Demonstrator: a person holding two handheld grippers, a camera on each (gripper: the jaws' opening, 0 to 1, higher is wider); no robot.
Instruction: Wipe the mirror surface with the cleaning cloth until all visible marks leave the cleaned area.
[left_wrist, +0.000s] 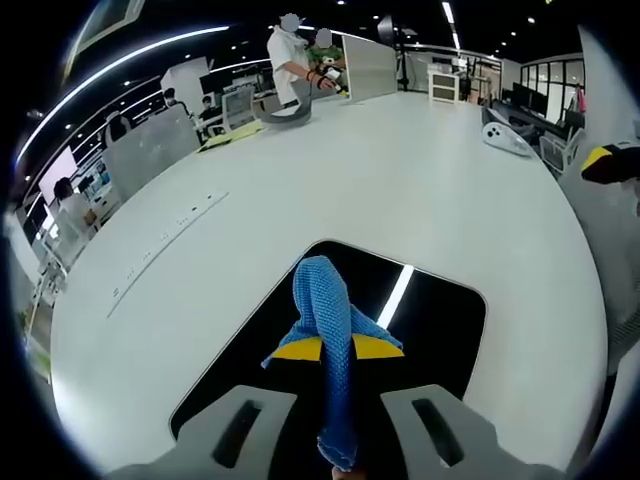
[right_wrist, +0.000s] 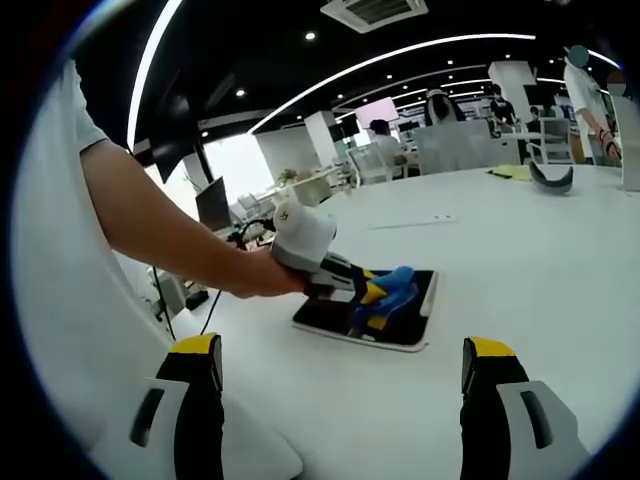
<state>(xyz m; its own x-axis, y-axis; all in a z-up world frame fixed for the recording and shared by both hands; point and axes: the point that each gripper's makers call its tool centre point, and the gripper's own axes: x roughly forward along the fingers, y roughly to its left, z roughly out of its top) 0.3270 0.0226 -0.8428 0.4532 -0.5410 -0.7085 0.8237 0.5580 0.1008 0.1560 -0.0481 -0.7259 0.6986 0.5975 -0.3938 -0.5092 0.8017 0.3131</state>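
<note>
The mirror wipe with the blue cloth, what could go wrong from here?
1. The mirror lies loose on the smooth white table, and the right tongs hang open, away from it; a hard stroke may slide it.
2. The left tongs pinch the blue cloth in a narrow bunch, so little fabric may touch the glass and marks near the corners could be missed.
3. The yellow pads sit low by the glass and might scrape it.

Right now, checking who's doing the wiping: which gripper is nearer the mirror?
Left. The left gripper sits over the mirror, shut on the blue cloth. The right gripper hangs open, apart, above the white table.
</note>
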